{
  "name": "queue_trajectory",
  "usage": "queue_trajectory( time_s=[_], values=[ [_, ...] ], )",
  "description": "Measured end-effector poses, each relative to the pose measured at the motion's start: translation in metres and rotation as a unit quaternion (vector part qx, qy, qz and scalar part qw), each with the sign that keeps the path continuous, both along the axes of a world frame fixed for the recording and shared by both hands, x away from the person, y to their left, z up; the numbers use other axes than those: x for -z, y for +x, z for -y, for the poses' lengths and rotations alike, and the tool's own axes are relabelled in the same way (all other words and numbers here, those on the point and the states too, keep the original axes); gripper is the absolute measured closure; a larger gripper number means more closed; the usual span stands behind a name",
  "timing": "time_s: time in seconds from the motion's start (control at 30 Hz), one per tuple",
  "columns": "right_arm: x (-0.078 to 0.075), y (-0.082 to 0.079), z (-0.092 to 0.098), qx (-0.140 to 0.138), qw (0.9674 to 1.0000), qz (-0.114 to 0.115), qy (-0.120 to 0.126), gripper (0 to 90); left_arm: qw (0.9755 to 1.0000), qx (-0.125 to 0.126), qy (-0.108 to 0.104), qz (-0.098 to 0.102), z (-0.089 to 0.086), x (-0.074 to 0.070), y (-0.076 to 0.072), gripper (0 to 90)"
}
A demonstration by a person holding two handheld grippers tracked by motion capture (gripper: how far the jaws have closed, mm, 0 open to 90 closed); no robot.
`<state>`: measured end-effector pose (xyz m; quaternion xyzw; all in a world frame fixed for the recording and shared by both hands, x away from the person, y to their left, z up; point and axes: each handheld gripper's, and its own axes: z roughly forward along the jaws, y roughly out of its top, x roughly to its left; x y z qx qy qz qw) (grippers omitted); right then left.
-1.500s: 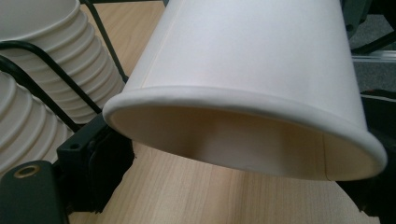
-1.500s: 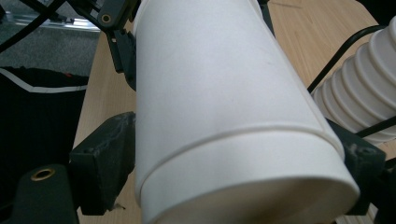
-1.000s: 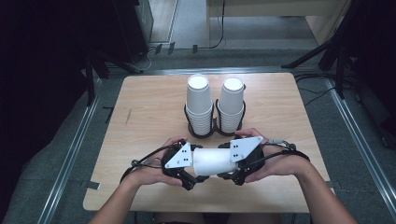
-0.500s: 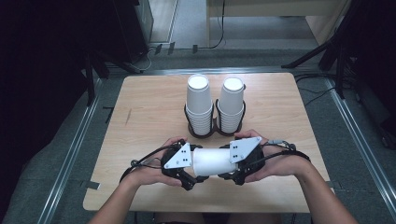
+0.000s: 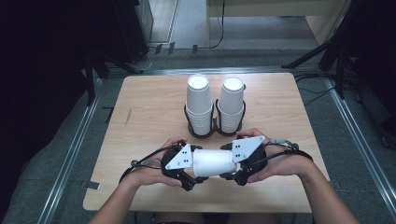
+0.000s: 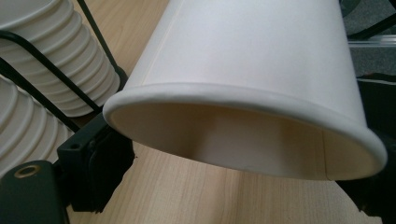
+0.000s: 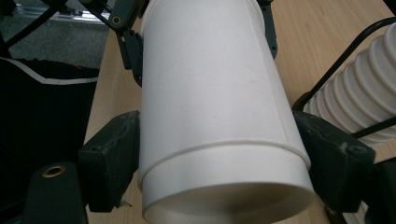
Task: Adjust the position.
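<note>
1. A white paper cup point(image 5: 214, 162) lay on its side just above the near part of the counter point(image 5: 140, 116), held between the two tools
2. The left tool point(image 5: 196, 175) was at the cup's wide, open rim; in the left gripper view one black jaw sat against the rim at the lower left and the other showed at the far right edge, so this tool pinched the cup point(image 6: 243, 93) by its mouth end
3. The right tool point(image 5: 232, 173) was at the cup's narrow bottom end; in the right gripper view its two dark pads point(image 7: 112, 158) pressed on either side of the cup point(image 7: 215, 116) near the recessed base, gripping it
4. The right tool's jaws had just been opening a little, with the cup between them and the pads touching its wall
5. Both hands point(image 5: 149, 172) rested close to the counter's near edge, the grey three-cornered plates facing up, cables trailing back toward the wrists
6. Behind the held cup, near the counter's middle, a black wire rack point(image 5: 215, 122) carried two upside-down stacks of white cups: the left stack point(image 5: 198, 105) and the right stack point(image 5: 232, 102), side by side and upright
7. The stacks stood near the tools but apart from the held cup
8. Dark floor and metal rails point(image 5: 70, 154) ran along both sides of the counter
</note>
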<state>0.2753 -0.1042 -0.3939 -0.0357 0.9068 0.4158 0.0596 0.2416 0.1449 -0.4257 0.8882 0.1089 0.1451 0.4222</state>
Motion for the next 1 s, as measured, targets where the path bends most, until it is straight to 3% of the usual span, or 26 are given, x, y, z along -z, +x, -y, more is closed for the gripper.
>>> queue_trajectory(
  time_s=[0.3,0.5,0.63,0.83,1.0],
  values=[
    [0.002,-0.001,-0.002,-0.002,1.0000,0.005,-0.003,22.5,1.0000,0.000,-0.001,0.000,0.000,0.000,0.000,8.4],
    [0.002,-0.001,-0.002,-0.003,1.0000,0.004,-0.002,23.1,0.9999,0.000,-0.006,-0.011,0.000,0.001,0.000,7.4],
    [-0.001,-0.002,-0.001,0.000,1.0000,0.006,0.007,23.1,0.9998,-0.018,-0.004,-0.012,-0.001,0.000,0.002,1.2],
    [-0.002,-0.001,0.003,0.009,0.9998,0.016,0.012,23.1,0.9993,-0.035,-0.007,-0.006,-0.003,-0.001,0.003,1.2],
    [-0.005,0.000,0.009,0.021,0.9990,0.026,0.030,23.1,0.9983,-0.052,-0.025,-0.009,-0.011,-0.003,0.005,1.2]
  ],
)
